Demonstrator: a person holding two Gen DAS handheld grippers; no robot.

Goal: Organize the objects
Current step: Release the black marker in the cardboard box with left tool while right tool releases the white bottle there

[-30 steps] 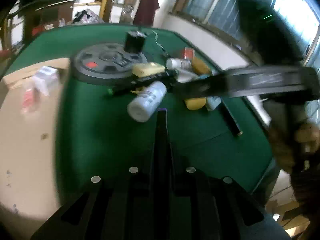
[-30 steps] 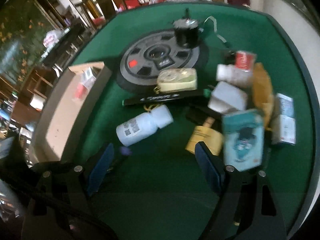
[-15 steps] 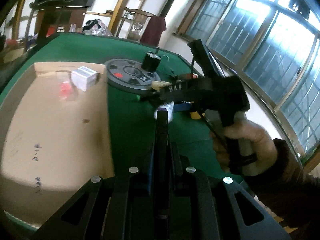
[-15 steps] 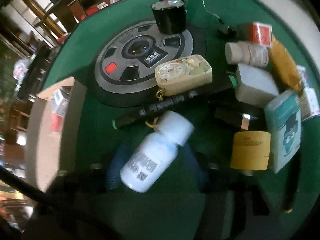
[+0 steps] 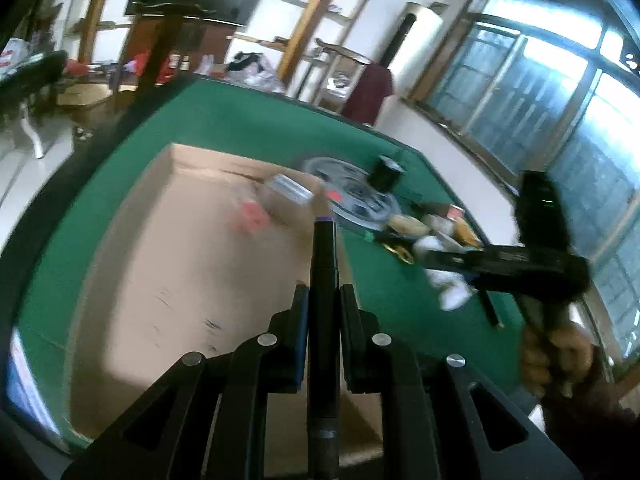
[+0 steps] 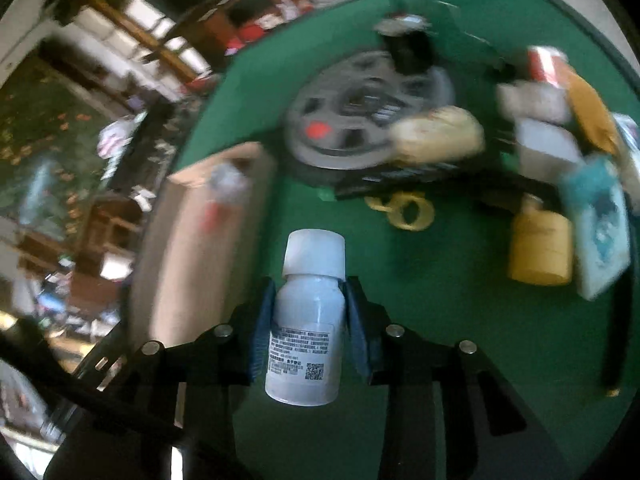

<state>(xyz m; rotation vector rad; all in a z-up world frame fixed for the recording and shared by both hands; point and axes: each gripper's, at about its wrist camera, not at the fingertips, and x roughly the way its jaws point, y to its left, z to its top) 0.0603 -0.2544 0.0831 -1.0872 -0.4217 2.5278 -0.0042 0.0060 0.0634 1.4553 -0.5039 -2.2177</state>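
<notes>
A smooth white plastic bottle (image 6: 307,316) with a paper label and matt cap sits clamped between the blue pads of the right gripper (image 6: 308,320), built of matt black plastic with shiny metal pins. Beneath it stretches the table's (image 6: 460,320) green felt-like cloth. Ahead lies a grey metal weight plate (image 6: 360,116), beside it a glossy yellow plastic jar (image 6: 540,248) to the right. The left gripper (image 5: 323,312) grips a satin black plastic marker (image 5: 322,280) over a matt brown cardboard box (image 5: 180,280), its surface scuffed.
</notes>
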